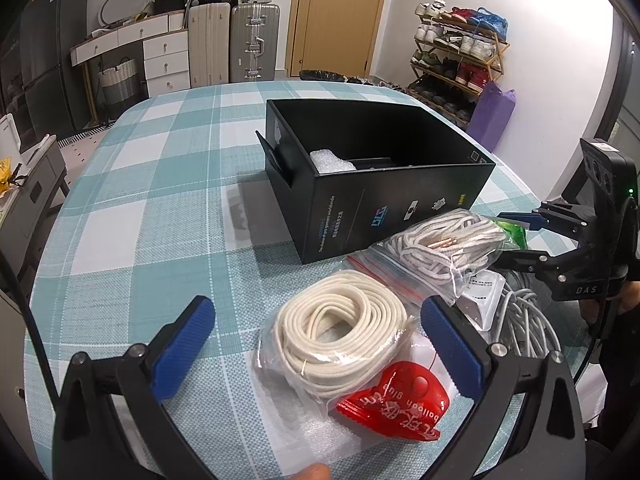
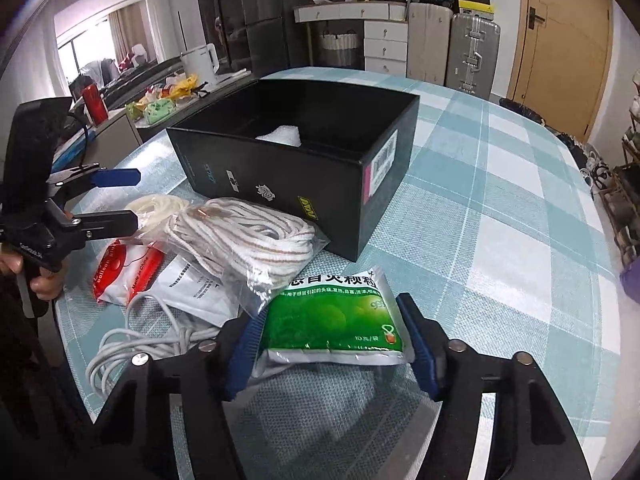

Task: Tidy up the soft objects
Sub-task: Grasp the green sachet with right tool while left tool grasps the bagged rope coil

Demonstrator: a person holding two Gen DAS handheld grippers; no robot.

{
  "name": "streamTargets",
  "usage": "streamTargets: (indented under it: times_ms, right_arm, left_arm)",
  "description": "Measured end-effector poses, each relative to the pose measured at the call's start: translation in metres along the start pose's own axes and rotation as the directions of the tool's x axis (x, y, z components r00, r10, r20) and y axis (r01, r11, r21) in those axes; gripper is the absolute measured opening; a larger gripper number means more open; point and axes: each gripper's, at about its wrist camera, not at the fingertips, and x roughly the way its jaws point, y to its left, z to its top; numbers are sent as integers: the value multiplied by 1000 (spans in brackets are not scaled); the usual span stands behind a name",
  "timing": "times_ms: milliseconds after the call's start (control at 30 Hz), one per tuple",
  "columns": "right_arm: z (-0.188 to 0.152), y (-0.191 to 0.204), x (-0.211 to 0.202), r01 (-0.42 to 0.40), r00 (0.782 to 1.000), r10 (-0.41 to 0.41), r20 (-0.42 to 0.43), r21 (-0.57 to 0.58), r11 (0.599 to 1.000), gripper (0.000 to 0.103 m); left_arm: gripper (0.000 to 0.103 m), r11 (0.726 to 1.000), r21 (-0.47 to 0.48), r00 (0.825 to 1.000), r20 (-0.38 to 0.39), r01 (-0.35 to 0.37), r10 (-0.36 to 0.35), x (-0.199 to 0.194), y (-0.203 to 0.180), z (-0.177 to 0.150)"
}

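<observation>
While the right tongs (image 2: 334, 350) straddle a green sachet pack (image 2: 336, 316), their blue pads sit against or just beside its two side edges; whether they are pressing it firmly cannot be told. That pack lies flat on the checked bench (image 2: 500, 240), just in front of an open black box (image 2: 304, 152) that has a piece of white bubble wrap (image 2: 280, 136) inside.

The left tongs (image 1: 316, 344) are spread wide and hold nothing. They hover over a clear bag of coiled cream cord (image 1: 340, 328), which lies beside a red balloon-glue packet (image 1: 396, 396).

Between the two sits a zip bag of white rope (image 2: 244, 236), touching the box's near wall. A white paper packet (image 2: 192, 284) and a loose white cable (image 2: 132, 344) lie beside it.

The step in hand appears to be picking up the sachet pack for the box. To do it well, the pads should probably close squarely across its middle, firmly enough that the slick pouch cannot slip, then lift it straight up. It should rise above the box's near wall before moving over the opening, so the neighbouring rope bag is not dragged along.
</observation>
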Motion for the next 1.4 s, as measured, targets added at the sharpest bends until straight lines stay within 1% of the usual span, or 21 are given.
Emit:
streamTargets:
  times_ms: [67, 133, 333, 467, 600, 800, 967, 1033, 1100, 1233, 1267, 1300, 1333, 1400]
  right_arm:
    - [-2, -2, -5, 2, 1000, -2, 14, 9, 1000, 60]
    - [-5, -3, -12, 4, 999, -5, 37, 20, 1000, 59]
    - [-12, -7, -27, 27, 996, -31, 79, 49, 998, 59]
    - [-18, -9, -39, 48, 992, -55, 111, 67, 997, 59]
    - [-24, -12, -50, 64, 988, -75, 137, 86, 994, 59]
    - [-26, -17, -65, 79, 979, -99, 181, 113, 990, 59]
    - [-26, -15, -71, 74, 974, -96, 204, 116, 991, 59]
    - [-25, -14, -70, 65, 975, -87, 206, 113, 992, 59]
    - [-24, -12, -70, 61, 975, -83, 206, 111, 992, 59]
    - [-24, -8, -69, 51, 976, -72, 207, 103, 993, 59]
    - [-23, -8, -68, 48, 976, -69, 207, 101, 994, 59]
    - [-23, -7, -68, 48, 976, -68, 206, 99, 994, 59]
    - [-23, -6, -68, 47, 976, -67, 207, 98, 994, 59]
    - [-23, -5, -68, 45, 976, -64, 207, 96, 994, 59]
  left_arm:
    - [103, 1000, 0, 1000, 0, 0, 0, 0, 0, 0]
    - [103, 1000, 1, 1000, 0, 0, 0, 0, 0, 0]
    - [103, 1000, 1, 1000, -1, 4, -4, 0, -2, -1]
    - [103, 999, -18, 999, -6, 35, -35, 0, -2, -1]
    - [103, 998, -35, 999, -17, 47, -47, 2, -2, -1]
    - [103, 998, -20, 997, -45, 54, -55, 7, -9, -3]
    - [103, 998, -34, 996, -75, 52, -54, 14, -8, -3]
    - [103, 997, -45, 994, -87, 61, -65, 17, -6, -3]
    - [102, 996, -53, 993, -88, 71, -75, 17, -6, -4]
    - [102, 997, -46, 994, -86, 66, -70, 17, -7, -5]
    - [98, 997, -40, 994, -84, 64, -67, 17, -8, -5]
    - [93, 998, -35, 995, -80, 58, -61, 16, -8, -4]
    - [91, 999, -27, 996, -78, 47, -49, 16, -9, -4]
    - [78, 1000, -10, 997, -74, 29, -29, 15, -9, -5]
